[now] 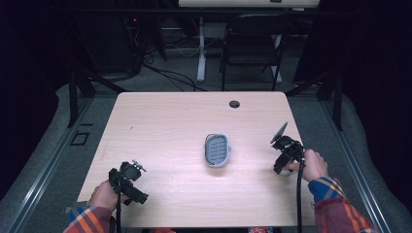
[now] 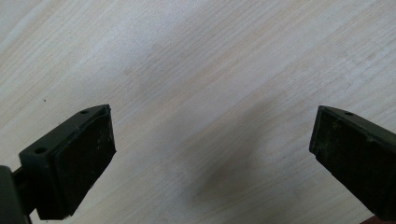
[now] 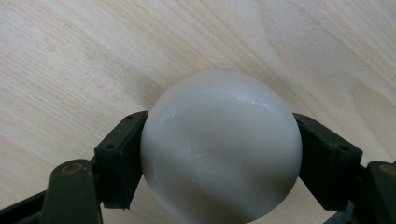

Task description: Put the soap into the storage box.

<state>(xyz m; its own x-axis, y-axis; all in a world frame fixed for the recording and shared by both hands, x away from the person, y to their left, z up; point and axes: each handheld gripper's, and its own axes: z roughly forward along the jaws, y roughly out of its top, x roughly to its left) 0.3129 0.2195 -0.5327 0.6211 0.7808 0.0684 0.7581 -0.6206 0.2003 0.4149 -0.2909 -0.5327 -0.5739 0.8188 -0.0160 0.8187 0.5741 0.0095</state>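
Soap of a rounded, smooth, off-white shape (image 3: 220, 144) sits between the two black jaws of the right gripper (image 3: 220, 154). Both pads press on its sides, one on each side, so the jaws are closed on it and cannot close more. Under the white rounded piece the pale wooden table (image 3: 93, 56) is seen, but I cannot tell if the piece touches the wood or hangs just above it.

From the high view, the right gripper (image 1: 284, 162) is near the right edge of the table (image 1: 170, 121), held by the person's right hand (image 1: 313, 165), which comes out of a plaid sleeve (image 1: 340, 204). The white piece (image 1: 285, 173) is visible there only as a small light spot under the gripper.

A grey oval soap dish with a ribbed inside (image 1: 216, 150) lies about in the middle of the table, well apart from both grippers.

The left gripper (image 1: 130, 182) is near the front left corner of the table, in the person's left hand (image 1: 104, 194). In the left gripper view its two black jaws stand wide apart, and between them there is only bare wood (image 2: 210, 116) with a soft shadow. It holds nothing.

Behind the table stand a black folding chair (image 1: 252, 43) and the white leg of another desk (image 1: 200, 48).
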